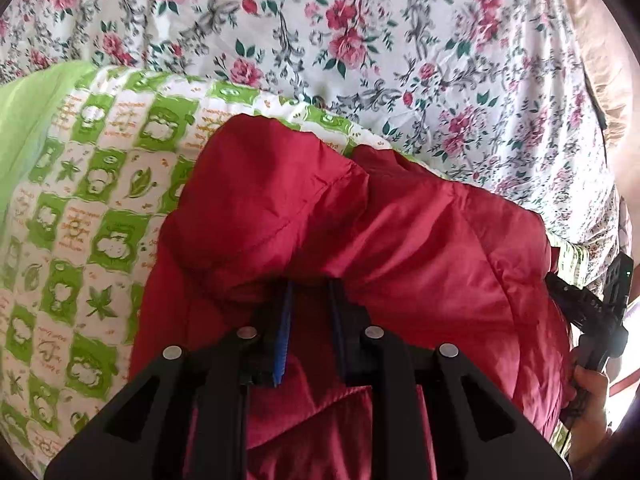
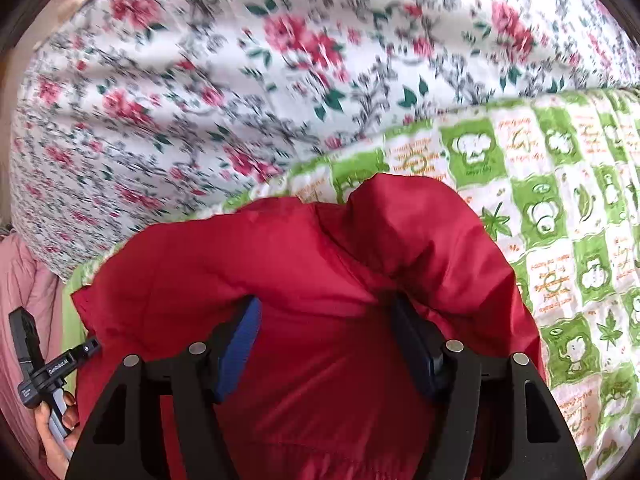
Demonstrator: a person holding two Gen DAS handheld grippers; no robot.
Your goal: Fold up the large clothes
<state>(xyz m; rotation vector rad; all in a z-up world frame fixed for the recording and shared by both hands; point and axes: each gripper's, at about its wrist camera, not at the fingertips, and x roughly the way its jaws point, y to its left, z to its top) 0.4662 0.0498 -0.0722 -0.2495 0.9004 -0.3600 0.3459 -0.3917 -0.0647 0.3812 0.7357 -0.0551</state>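
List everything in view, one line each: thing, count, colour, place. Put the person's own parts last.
red jacket: one, dark red, bunched on the green quilt, draped over both grippers' fingertips.
green quilt: one, green and white checks with orange print, under the jacket, lying on the floral sheet.
floral sheet: one, white with pink roses and grey-green leaves, covering the bed behind everything.
pink fabric: one, pale pink, at the left edge of the right wrist view; what it is cannot be told.
left gripper: one, black with blue pads, narrowly closed on jacket cloth.
right gripper: one, black with blue pads, jaws wide apart, cloth draped across them.
hand: one, holding the right gripper's handle.
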